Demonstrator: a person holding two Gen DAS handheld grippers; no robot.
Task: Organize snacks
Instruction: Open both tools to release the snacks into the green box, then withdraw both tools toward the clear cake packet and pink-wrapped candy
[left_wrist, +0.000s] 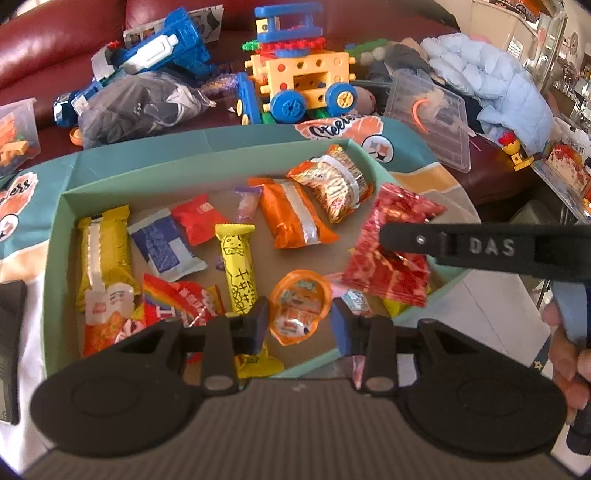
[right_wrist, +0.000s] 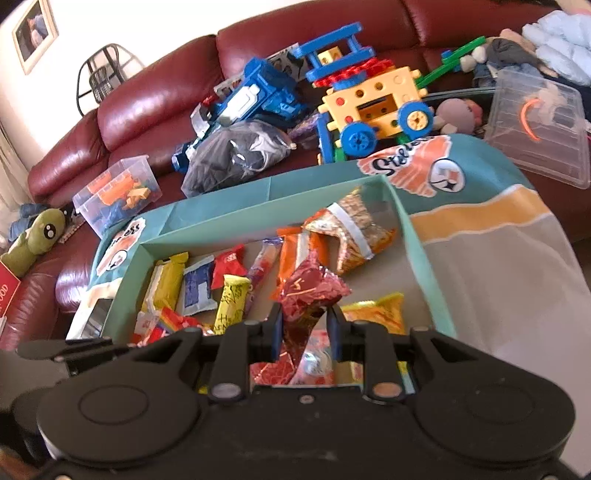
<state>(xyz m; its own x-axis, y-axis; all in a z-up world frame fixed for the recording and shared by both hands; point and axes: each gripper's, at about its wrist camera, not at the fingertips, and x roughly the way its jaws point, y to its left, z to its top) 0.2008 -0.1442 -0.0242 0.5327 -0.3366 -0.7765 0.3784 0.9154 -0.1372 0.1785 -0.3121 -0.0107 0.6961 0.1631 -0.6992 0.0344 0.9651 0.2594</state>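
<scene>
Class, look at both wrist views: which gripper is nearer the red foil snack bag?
Right. The right gripper is clamped on the red foil snack bag; the left gripper holds an orange jelly cup beside it.

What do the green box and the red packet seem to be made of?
Green box: probably cardboard, matte; its walls are flat with sharp folded creases and a brown floor. Red packet: apparently thin metallised plastic film, glossy; it is crinkled and shows bright glints where the right claw pinches it.

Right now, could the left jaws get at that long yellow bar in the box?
Probably not yet: the left gripper is already holding an orange jelly cup. The yellow bar itself lies uncovered just beside it.
</scene>
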